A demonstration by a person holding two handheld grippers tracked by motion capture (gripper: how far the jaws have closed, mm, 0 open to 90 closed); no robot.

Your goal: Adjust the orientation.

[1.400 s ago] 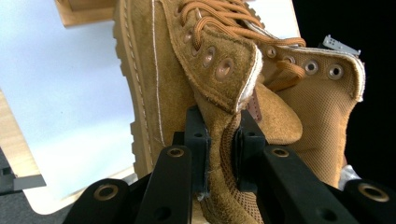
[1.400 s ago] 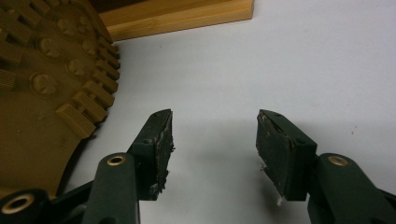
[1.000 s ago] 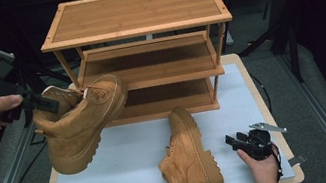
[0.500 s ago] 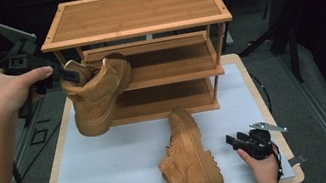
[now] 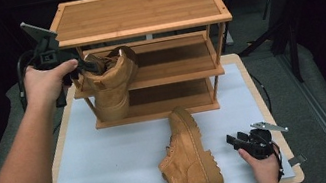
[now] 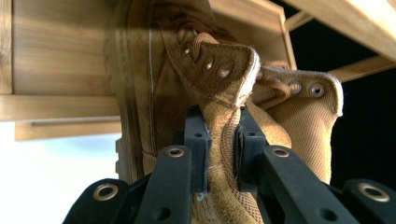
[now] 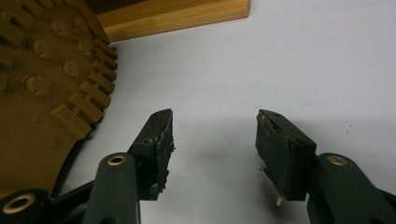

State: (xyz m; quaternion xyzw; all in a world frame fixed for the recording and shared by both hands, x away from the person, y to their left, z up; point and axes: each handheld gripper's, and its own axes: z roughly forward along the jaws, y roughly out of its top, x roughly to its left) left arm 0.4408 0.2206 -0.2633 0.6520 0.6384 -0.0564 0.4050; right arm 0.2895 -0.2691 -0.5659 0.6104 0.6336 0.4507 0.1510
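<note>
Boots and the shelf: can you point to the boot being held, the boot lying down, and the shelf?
held boot [image 5: 110, 78], high view, ankle side
lying boot [image 5: 190, 155], high view, upper side
shelf [image 5: 137, 12], high view, top board

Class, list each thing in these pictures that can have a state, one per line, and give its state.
Held boot: gripped at the collar, hanging toe down at the rack's left front, against the middle shelf's edge.
Second boot: lying on its side on the white mat, sole toward the right gripper.
Left gripper: shut on the held boot's collar.
Right gripper: open, nothing between the jaws, low over the mat.
Shoe rack: upright.
</note>
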